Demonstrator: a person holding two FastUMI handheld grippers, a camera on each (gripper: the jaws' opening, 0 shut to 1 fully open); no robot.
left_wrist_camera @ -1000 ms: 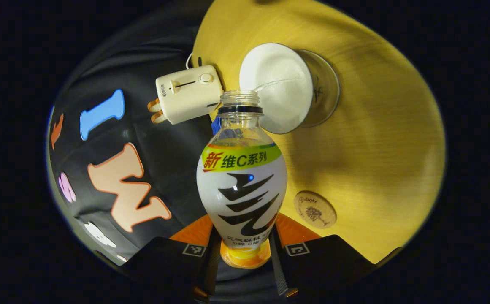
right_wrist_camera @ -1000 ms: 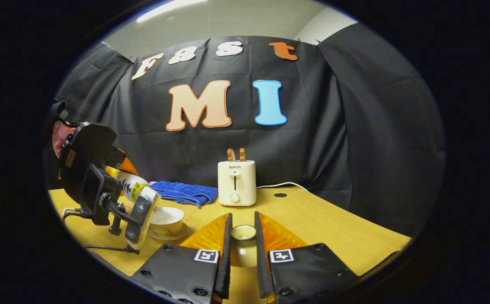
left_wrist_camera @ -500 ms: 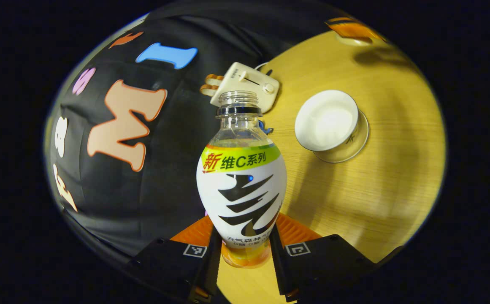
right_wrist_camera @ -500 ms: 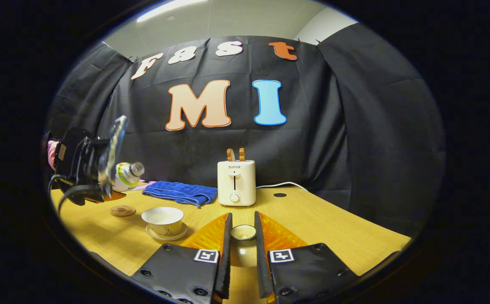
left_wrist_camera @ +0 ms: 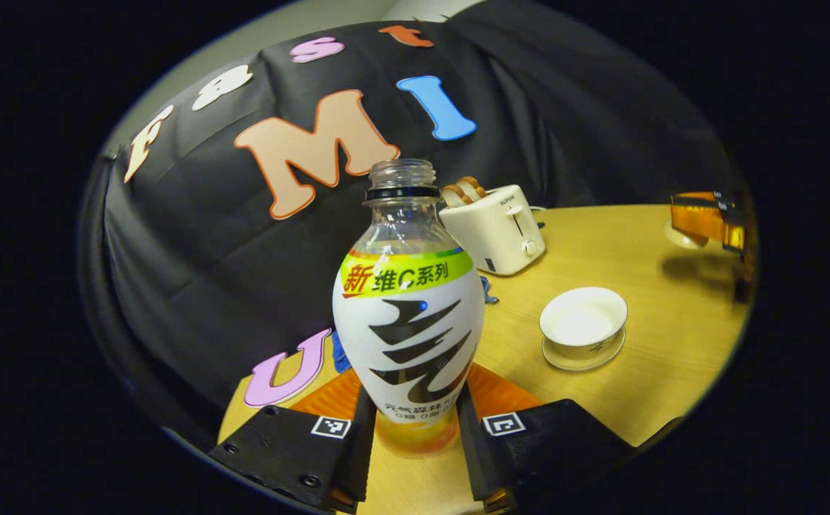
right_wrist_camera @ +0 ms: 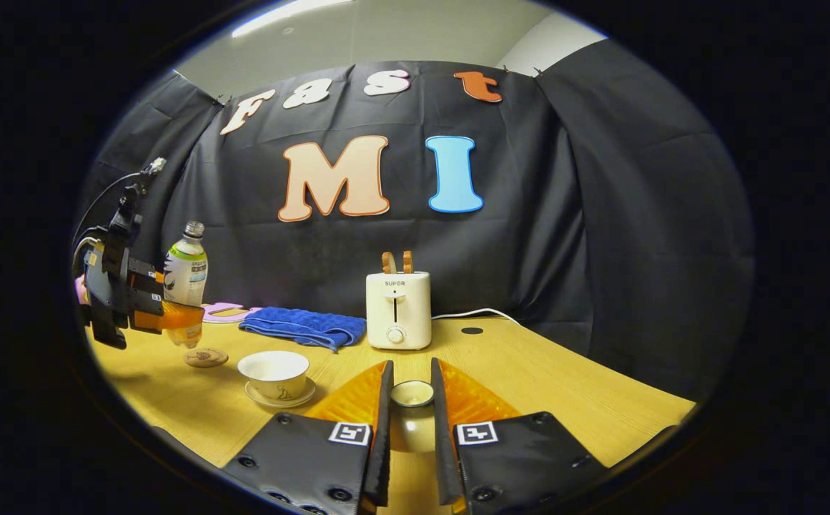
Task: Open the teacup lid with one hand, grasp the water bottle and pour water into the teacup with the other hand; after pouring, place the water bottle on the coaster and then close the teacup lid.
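Left claw (left_wrist_camera: 409,436) clamps the water bottle (left_wrist_camera: 407,315) low on its body in the left gripper view, both fingers pressed against its sides, the uncapped neck standing straight up ahead of them. Off to the claw's right on the bench (left_wrist_camera: 600,400) sits the teacup (left_wrist_camera: 583,325) on its saucer, open and without its lid. Farther ahead stands a toaster (left_wrist_camera: 495,229), and at the far right edge the other claw (left_wrist_camera: 711,222) shows partly.

In the right gripper view, the right claw (right_wrist_camera: 409,429) is closed narrowly on the teacup lid (right_wrist_camera: 412,395), whose rim sits between the two fingers; it looks held just above the bench (right_wrist_camera: 543,379), though contact underneath cannot be made out. Ahead and to its left the teacup (right_wrist_camera: 274,368) waits open, with the coaster (right_wrist_camera: 206,357) just beyond it. The left claw (right_wrist_camera: 144,304) hangs the upright water bottle (right_wrist_camera: 184,282) almost directly over that coaster, its base apart from it. A blue towel (right_wrist_camera: 304,325) lies behind.

The step in hand appears to be setting the bottle down. It would go best lowered straight and level, centred on the coaster, with the grip released only once the base rests flat; the lid should stay clear until then.
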